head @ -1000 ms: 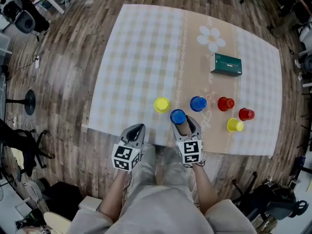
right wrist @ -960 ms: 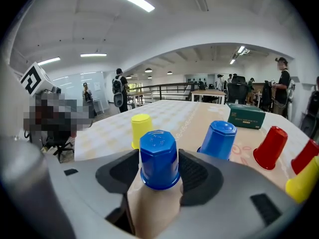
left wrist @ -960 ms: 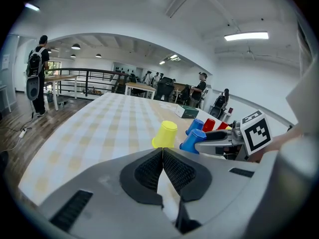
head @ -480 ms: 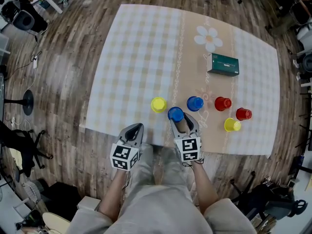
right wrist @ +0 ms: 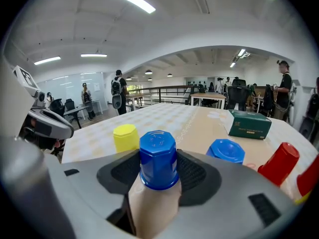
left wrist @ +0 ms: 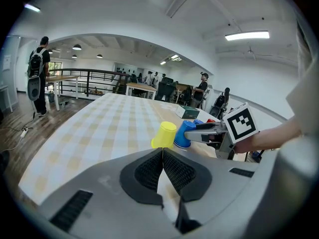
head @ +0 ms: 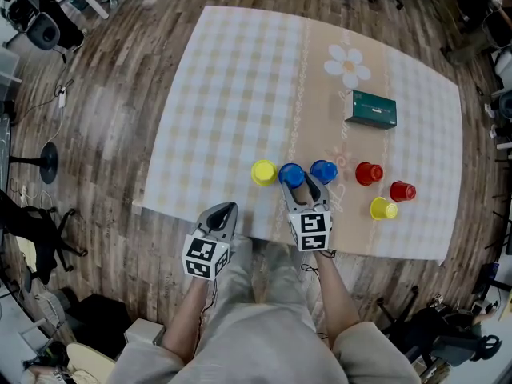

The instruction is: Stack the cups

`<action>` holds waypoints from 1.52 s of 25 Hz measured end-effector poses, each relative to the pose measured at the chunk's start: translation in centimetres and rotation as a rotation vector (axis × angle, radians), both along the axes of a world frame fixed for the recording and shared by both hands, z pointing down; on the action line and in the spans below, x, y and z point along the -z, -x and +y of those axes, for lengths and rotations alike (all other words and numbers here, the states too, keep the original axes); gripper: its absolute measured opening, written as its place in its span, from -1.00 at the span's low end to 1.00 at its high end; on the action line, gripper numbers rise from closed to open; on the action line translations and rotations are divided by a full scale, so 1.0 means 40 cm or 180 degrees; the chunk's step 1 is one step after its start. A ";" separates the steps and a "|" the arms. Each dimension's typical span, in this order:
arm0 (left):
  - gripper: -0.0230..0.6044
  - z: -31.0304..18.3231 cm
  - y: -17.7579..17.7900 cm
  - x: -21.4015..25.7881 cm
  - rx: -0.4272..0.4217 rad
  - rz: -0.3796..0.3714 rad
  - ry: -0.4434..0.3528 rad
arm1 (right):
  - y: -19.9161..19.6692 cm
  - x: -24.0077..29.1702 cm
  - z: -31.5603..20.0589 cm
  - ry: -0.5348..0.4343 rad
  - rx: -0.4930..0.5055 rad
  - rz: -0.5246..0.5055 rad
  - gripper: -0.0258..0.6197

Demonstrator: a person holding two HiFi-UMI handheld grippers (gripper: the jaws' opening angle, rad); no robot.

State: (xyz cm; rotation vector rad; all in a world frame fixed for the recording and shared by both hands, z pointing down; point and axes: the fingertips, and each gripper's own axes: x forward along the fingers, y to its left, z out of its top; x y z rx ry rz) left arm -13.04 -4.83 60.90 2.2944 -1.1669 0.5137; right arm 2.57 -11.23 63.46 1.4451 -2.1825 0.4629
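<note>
Six cups (head: 369, 173) upside down on checked cloth (head: 232, 78). One blue cup (head: 290, 174), octagonal base up, clamped in right gripper (head: 296, 182), between yellow cup (head: 265, 172) and second blue cup (head: 323, 171). Jaws of left gripper (head: 226, 210) pressed together.

Middle cup (head: 290, 174) sits in the right gripper (head: 299, 186), left cup (head: 264, 172) and right cup (head: 323, 170) flanking it; three cups (head: 369, 173) farther right, box (head: 370, 109) behind them.

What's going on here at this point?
A person works two handheld grippers over a table of upturned cups. The right gripper is shut on a blue cup, holding it between a yellow cup and a second blue cup. The left gripper is shut and empty near the table's edge. Two red cups and a second yellow cup stand separately; nothing is stacked yet.
</note>
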 end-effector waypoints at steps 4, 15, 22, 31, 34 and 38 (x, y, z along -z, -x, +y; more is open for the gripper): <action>-0.89 -0.018 0.008 0.000 0.0018 -0.0011 -0.0001 | -0.007 -0.015 -0.031 0.0047 -0.0061 -0.0029 -0.21; -0.89 -0.005 0.019 -0.008 0.0024 -0.0030 0.0027 | 0.005 -0.022 -0.014 0.0057 -0.0063 0.0008 -0.21; -0.89 -0.019 0.017 -0.006 0.0009 -0.0033 0.0052 | 0.009 -0.009 -0.024 0.0034 0.0023 -0.0045 -0.02; -0.89 -0.006 0.000 -0.005 -0.0051 -0.0012 0.0013 | -0.016 0.037 0.067 -0.0061 -0.0072 -0.0068 -0.01; -0.89 -0.012 -0.011 0.000 -0.0074 -0.0010 0.0003 | -0.053 0.041 0.088 -0.0055 -0.0189 -0.0055 -0.01; -0.89 -0.014 -0.021 -0.001 -0.0091 -0.0013 0.0001 | -0.116 0.030 0.095 -0.0032 -0.0351 0.0018 -0.01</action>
